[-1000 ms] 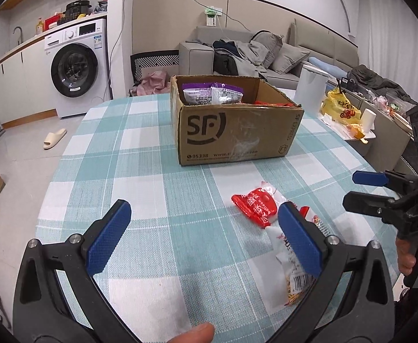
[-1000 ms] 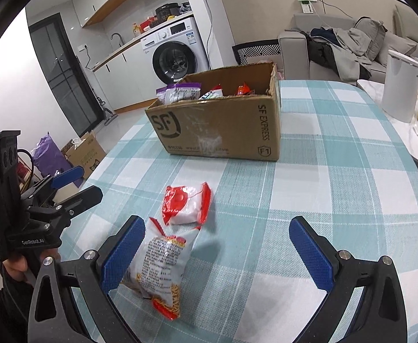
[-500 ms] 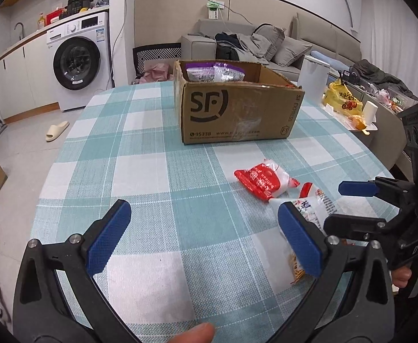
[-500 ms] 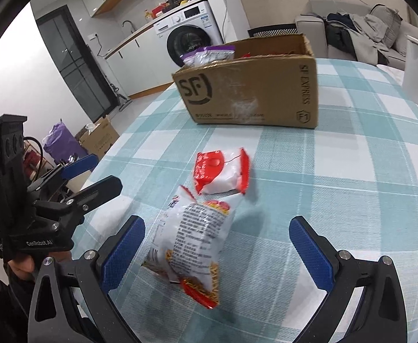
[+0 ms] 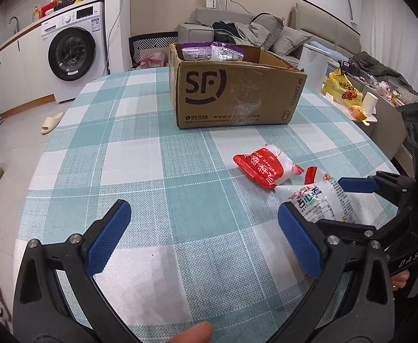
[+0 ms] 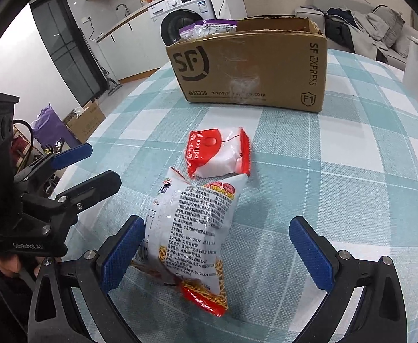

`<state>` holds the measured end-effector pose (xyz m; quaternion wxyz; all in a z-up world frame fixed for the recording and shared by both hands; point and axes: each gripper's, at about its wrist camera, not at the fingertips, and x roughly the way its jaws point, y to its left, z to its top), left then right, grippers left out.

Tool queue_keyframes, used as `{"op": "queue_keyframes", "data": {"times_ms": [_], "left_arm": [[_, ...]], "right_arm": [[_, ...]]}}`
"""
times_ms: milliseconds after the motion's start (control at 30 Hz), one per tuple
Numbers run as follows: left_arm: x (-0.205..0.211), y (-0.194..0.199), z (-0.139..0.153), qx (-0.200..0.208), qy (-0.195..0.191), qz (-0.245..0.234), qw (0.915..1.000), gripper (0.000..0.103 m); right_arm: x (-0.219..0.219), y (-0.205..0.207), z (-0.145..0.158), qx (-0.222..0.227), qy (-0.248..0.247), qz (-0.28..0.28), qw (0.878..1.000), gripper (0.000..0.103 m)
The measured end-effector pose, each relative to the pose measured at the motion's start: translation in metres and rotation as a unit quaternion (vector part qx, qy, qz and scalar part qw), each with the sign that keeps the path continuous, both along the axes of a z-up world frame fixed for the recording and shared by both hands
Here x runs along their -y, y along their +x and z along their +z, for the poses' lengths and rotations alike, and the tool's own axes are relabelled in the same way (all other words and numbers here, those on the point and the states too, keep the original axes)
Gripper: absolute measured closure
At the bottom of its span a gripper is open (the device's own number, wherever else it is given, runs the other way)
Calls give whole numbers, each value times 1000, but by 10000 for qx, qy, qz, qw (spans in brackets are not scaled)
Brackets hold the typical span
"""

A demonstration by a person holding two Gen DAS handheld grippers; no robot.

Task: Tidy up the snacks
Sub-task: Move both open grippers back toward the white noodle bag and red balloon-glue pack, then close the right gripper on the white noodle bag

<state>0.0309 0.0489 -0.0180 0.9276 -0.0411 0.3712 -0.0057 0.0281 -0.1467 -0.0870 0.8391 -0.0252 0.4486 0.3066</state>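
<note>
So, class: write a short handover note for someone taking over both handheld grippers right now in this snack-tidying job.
Left gripper: open, empty, over the checked tablecloth.
Right gripper: open, straddling the white printed noodle-snack bag, not closed on it.
Small red-and-white snack packet lies flat just beyond that bag, which overlaps its near edge.
Brown SF cardboard box stands further back; purple-and-silver snack packs are already inside.
Left to do: grip the noodle bag, box it, then the red-and-white packet.
</note>
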Motion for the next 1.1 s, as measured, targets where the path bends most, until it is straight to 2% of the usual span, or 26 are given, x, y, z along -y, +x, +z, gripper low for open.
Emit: {"op": "queue_keyframes", "data": {"times_ms": [567, 867, 1000, 1100], "left_arm": [[5, 15, -10, -187, -17, -85, 9998, 1], [18, 34, -10, -226, 30, -238, 9995, 1], [23, 44, -13, -299, 93, -311, 9990, 1], [26, 50, -13, -316, 112, -365, 9988, 1]], "right_arm": [[42, 21, 1, 6, 92, -570, 9983, 1], [35, 28, 2, 35, 159, -276, 9995, 3], [25, 30, 1, 39, 96, -100, 9999, 22], [23, 31, -2, 16, 106, -8, 9999, 30]]}}
